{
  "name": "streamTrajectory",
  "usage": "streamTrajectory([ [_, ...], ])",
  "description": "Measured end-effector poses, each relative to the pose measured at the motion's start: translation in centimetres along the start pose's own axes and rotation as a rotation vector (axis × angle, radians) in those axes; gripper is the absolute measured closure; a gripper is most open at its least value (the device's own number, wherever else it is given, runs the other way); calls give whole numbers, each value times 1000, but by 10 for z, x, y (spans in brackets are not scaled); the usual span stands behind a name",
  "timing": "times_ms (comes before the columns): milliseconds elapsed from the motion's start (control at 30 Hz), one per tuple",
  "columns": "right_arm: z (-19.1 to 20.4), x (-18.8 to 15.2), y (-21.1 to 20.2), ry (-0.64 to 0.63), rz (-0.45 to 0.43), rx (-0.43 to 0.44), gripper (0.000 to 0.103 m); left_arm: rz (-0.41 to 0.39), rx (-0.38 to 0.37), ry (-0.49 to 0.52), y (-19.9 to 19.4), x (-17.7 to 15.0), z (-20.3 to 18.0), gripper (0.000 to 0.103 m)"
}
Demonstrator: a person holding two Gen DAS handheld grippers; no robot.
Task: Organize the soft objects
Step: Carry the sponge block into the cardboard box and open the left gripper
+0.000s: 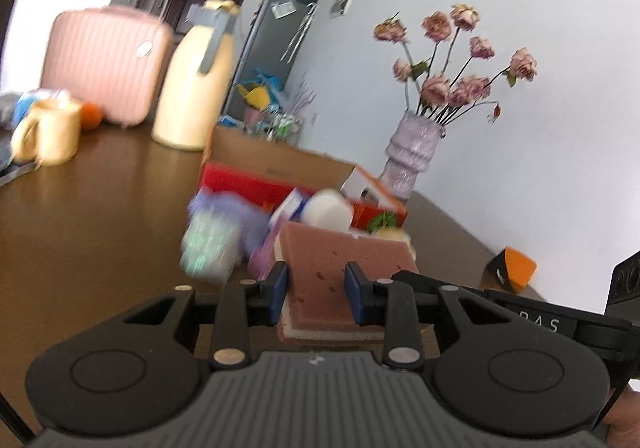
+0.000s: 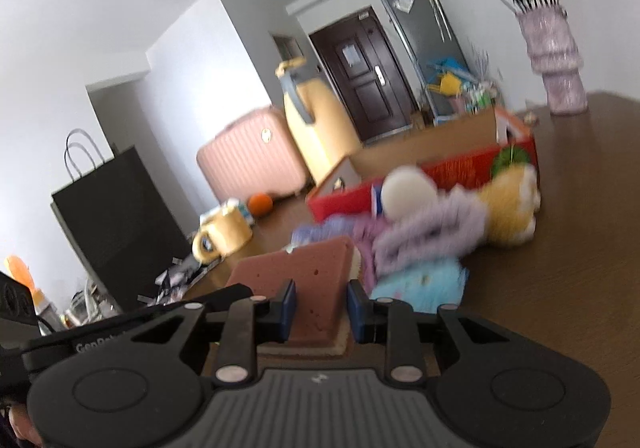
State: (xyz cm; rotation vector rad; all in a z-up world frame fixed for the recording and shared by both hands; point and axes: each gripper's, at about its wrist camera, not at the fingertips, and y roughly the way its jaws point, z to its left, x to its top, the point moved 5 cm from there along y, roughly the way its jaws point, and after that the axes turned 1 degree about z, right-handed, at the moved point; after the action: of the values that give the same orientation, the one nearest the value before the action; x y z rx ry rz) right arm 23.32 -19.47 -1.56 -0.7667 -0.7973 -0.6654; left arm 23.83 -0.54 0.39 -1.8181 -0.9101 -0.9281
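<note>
A brown-pink sponge with a cream layer [image 1: 320, 260] sits between the jaws of my left gripper [image 1: 316, 288], which is shut on it. My right gripper [image 2: 321, 306] is shut on the same sponge [image 2: 308, 272] from the other side. Beyond it on the brown table lies a blurred pile of soft things: a purple fuzzy cloth [image 2: 424, 236], a light-blue cloth [image 2: 420, 284], a white ball [image 2: 404, 192] and a yellow plush toy [image 2: 512, 204]. A red open box [image 1: 248, 180] stands behind the pile.
A cream thermos jug [image 1: 196, 88], a yellow mug [image 1: 48, 136], an orange [image 2: 260, 204] and a pink suitcase [image 1: 104, 64] stand at the back. A vase of dried roses [image 1: 408, 156] is on the right. A black paper bag [image 2: 116, 224] stands at the left.
</note>
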Motion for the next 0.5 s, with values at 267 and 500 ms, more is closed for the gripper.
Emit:
streamTrajectory([
  [267,-19,145,75,-49,-47,26,76,-8,6,-33,123,145,24,72],
  [500,-77,243,254,45,182,-1,76,195,184,-63,284,197,94,72],
])
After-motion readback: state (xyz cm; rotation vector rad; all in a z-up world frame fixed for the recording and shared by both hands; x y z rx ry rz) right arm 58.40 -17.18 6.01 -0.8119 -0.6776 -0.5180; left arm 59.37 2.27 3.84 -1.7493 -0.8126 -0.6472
